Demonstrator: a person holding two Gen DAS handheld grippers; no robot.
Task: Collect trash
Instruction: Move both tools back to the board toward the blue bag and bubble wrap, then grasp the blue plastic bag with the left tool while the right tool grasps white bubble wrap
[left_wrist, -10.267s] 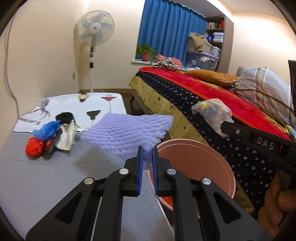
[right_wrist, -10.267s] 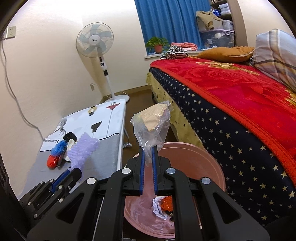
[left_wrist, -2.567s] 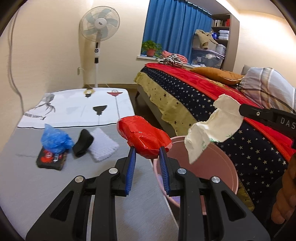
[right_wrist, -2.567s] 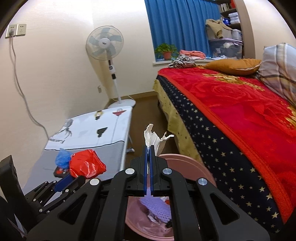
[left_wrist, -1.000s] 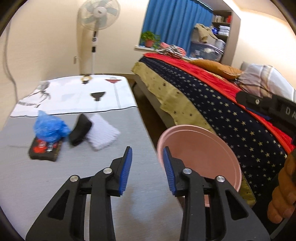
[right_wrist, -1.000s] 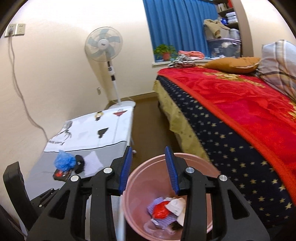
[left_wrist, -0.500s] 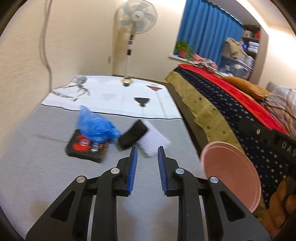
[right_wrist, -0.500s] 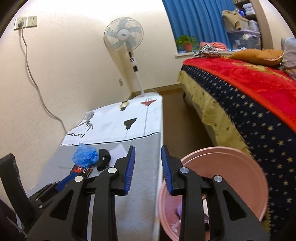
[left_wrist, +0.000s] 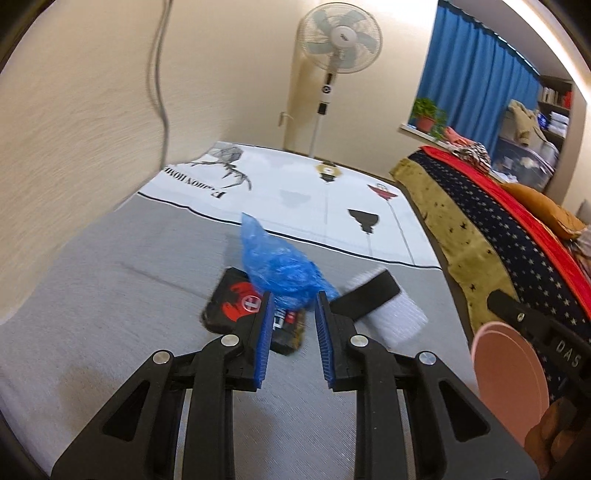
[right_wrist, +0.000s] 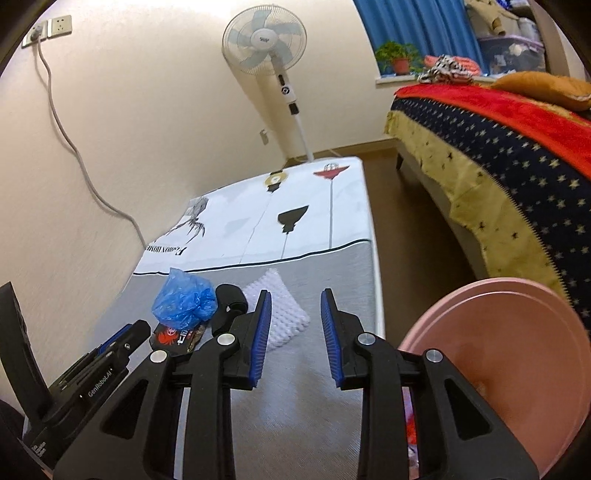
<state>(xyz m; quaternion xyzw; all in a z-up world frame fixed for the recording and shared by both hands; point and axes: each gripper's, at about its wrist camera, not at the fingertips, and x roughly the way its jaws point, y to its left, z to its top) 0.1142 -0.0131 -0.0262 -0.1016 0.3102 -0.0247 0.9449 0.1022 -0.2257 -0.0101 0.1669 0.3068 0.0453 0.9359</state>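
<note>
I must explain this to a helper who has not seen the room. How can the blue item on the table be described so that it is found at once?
Start at the grey table between the wall and the bed; four pieces of trash lie clustered on it. The crumpled blue plastic bag lies on a flat black and red packet, left of a black band and a white foam net. It alone is blue and puffy.

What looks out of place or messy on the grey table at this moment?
A small heap of litter sits mid-table: a crumpled blue plastic bag lying on a flat black-and-red packet, beside a black band resting on a white foam net sleeve. None is in the pink bin yet. Nothing looks spilled.
</note>
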